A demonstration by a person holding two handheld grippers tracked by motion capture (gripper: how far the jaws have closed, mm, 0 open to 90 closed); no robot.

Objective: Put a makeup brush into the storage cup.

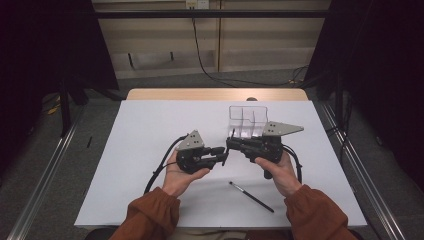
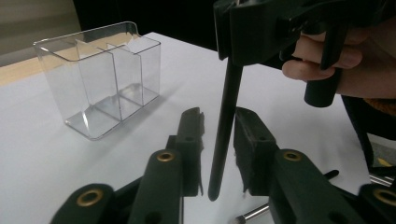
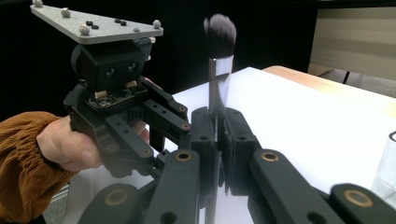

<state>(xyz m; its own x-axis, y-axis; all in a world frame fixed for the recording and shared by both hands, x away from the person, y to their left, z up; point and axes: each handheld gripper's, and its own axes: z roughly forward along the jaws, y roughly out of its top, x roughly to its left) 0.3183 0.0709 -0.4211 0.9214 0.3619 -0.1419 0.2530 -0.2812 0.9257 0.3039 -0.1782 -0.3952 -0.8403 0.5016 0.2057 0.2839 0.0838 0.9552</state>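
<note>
Just in front of the clear organiser (image 1: 248,120), on the person's side of it, the two grippers meet tip to tip above the white table (image 1: 150,130). No brand, label or writing is legible on any item.

Count: two grippers, two brushes, one organiser with three visible compartments.

Right gripper (image 3: 217,122): jaws clenched on the makeup brush (image 3: 219,70), pads pressing its silver ferrule. The brush stands upright, with its dark bristle head above the jaws. In the left gripper view its black handle (image 2: 225,126) hangs down from that grip.

Left gripper (image 2: 218,140): jaws parted, released. The brush handle passes between the two pads with a gap showing on each side, so neither pad presses it.

A second, thin brush (image 1: 251,196) lies flat on the table, on the person's side of the organiser, well apart from it and nearer the table's front edge, below the right hand (image 1: 277,167).

Organiser: upright, transparent, nothing seen inside.
</note>
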